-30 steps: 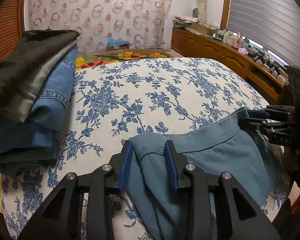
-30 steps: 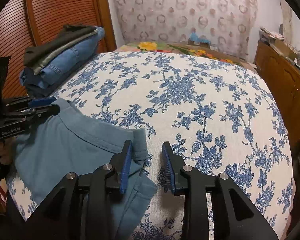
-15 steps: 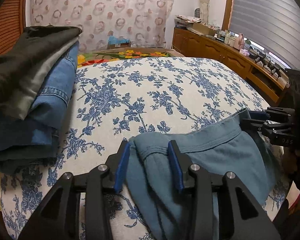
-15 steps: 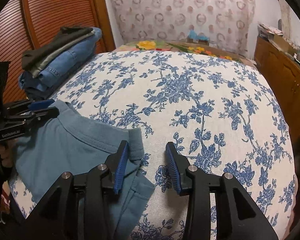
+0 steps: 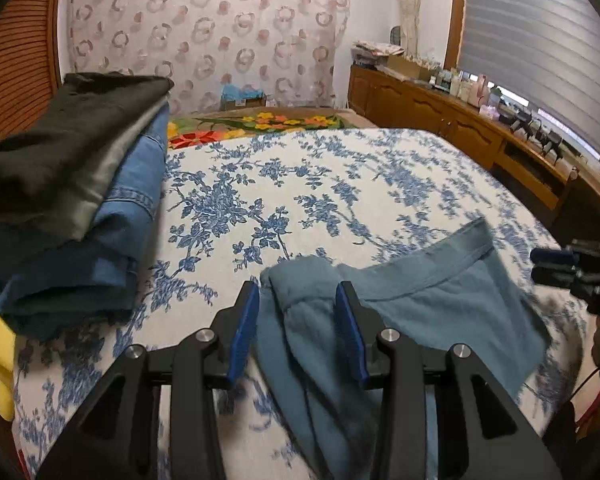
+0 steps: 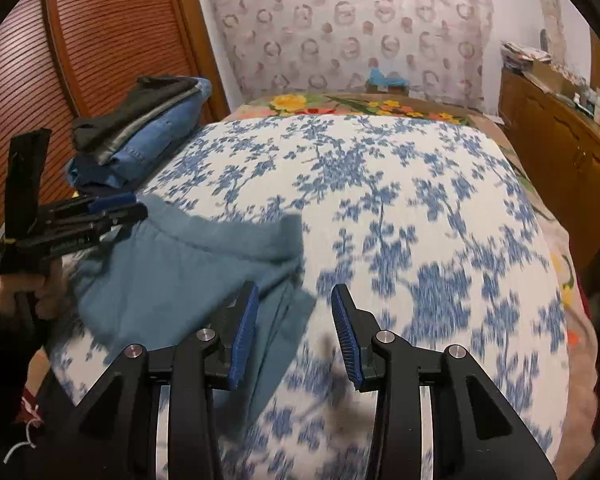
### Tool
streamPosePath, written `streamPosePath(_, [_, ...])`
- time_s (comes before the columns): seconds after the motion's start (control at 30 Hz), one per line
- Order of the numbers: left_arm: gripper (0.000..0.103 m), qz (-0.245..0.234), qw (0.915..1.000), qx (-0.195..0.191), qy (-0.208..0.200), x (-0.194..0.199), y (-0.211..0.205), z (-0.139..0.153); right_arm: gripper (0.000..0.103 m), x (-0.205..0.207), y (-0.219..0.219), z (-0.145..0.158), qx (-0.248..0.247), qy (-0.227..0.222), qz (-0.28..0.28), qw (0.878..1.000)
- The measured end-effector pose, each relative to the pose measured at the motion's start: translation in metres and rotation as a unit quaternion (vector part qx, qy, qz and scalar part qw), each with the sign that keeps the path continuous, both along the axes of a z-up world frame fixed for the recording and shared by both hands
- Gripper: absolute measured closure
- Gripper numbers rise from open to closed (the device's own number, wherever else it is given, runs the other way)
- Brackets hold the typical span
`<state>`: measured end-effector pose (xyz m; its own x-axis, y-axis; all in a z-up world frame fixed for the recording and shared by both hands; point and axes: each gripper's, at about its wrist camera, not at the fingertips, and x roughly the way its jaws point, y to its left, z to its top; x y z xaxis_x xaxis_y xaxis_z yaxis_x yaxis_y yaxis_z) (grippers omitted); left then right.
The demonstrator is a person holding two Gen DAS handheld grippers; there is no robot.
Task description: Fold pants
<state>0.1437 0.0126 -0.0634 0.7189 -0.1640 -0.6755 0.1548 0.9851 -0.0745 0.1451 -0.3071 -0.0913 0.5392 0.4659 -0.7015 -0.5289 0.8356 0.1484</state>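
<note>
Teal-blue pants (image 5: 440,304) lie at the near edge of the blue-flowered bed; they also show in the right wrist view (image 6: 172,268). My left gripper (image 5: 298,300) is open, with a bunched corner of the pants lying loose between its jaws. My right gripper (image 6: 294,300) is open and empty, just right of the pants' other corner, over the bedspread. Each gripper shows in the other's view: the right one (image 5: 556,266) at the far right, the left one (image 6: 112,210) at the left.
A stack of folded clothes (image 5: 72,200), dark on top and denim below, sits on the bed's left side (image 6: 140,128). A wooden cabinet (image 5: 480,140) runs along the right. A louvred wooden door (image 6: 80,48) is behind the stack. A flowered blanket (image 5: 260,124) lies at the far end.
The right gripper has drawn back from the pants' corner and its jaws have opened wider. The left gripper's jaws have widened a little. The pants' waistband lies flatter.
</note>
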Motion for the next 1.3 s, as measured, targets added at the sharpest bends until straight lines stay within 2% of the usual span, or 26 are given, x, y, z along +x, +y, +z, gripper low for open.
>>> streamPosePath(0.2, [0.064,0.002,0.9999,-0.010,-0.005,-0.036,0.001,0.004,0.066,-0.032,-0.006,-0.006,0.014,0.010,0.009,1.000])
streamPosePath(0.47, [0.064,-0.010,0.9992,-0.030,0.024,-0.082,-0.004,-0.018,0.069,-0.062,0.000,-0.017,0.006,0.024,0.023,0.999])
streamPosePath(0.6, [0.064,-0.008,0.9990,-0.032,0.031,-0.086,-0.003,-0.025,0.070,-0.059,0.000,-0.023,0.004,0.029,0.014,0.999])
streamPosePath(0.7, [0.064,-0.006,0.9990,-0.030,0.031,-0.086,-0.004,-0.025,0.078,-0.057,0.002,-0.027,0.001,0.034,0.015,0.999])
streamPosePath(0.77, [0.063,-0.006,0.9992,-0.025,0.031,-0.086,-0.005,-0.027,0.095,-0.058,0.003,-0.029,0.001,0.034,0.025,0.999])
streamPosePath(0.83, [0.063,-0.005,0.9993,-0.022,0.031,-0.086,-0.005,-0.028,0.101,-0.062,0.002,-0.028,-0.008,0.024,0.030,0.999])
streamPosePath(0.93, [0.062,-0.005,0.9991,-0.027,0.033,-0.086,-0.002,-0.029,0.102,-0.066,-0.009,-0.021,-0.020,0.001,0.015,1.000])
streamPosePath(1.07, [0.061,-0.004,0.9990,-0.030,0.031,-0.087,-0.001,-0.030,0.102,-0.063,-0.018,-0.023,-0.011,0.012,0.010,1.000])
streamPosePath(1.23, [0.061,-0.006,0.9989,-0.034,0.030,-0.089,0.002,-0.031,0.102,-0.065,-0.017,-0.020,-0.007,0.001,0.006,1.000])
streamPosePath(1.3, [0.060,-0.008,0.9990,-0.034,0.029,-0.090,0.003,-0.031,0.102,-0.067,-0.017,-0.018,-0.024,-0.015,-0.002,1.000])
